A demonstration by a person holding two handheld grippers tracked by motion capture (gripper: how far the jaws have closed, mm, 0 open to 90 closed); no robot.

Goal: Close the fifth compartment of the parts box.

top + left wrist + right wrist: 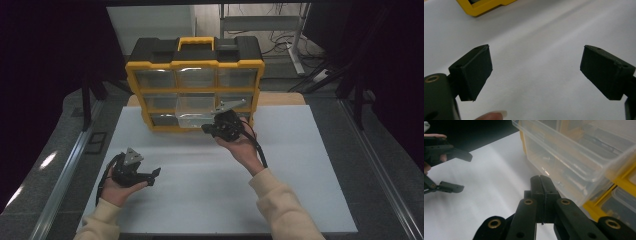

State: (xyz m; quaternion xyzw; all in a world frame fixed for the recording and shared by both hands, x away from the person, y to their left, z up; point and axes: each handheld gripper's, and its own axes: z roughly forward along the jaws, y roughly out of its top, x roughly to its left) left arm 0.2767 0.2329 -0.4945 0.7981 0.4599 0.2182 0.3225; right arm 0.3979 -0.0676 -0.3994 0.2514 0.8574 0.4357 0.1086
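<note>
A yellow and black organizer [195, 70] with clear drawers stands at the back of the white board [200, 195]. Its middle drawer [195, 112] is pulled out part way, and it appears close up in the right gripper view as a clear drawer [574, 157]. My right gripper [206, 129] sits just in front of that drawer's right corner. Its jaws are pressed together with nothing between them, tips [541, 178] beside the drawer's front wall. My left gripper [155, 173] hovers open over the board at the front left, its fingers [474, 72] wide apart above bare white surface.
The organizer's yellow frame [486, 6] shows at the top of the left gripper view. The left gripper [461, 172] is far off to the left in the right gripper view. Grey floor, metal rails [60, 175] and a frame with cables [295, 40] surround the board.
</note>
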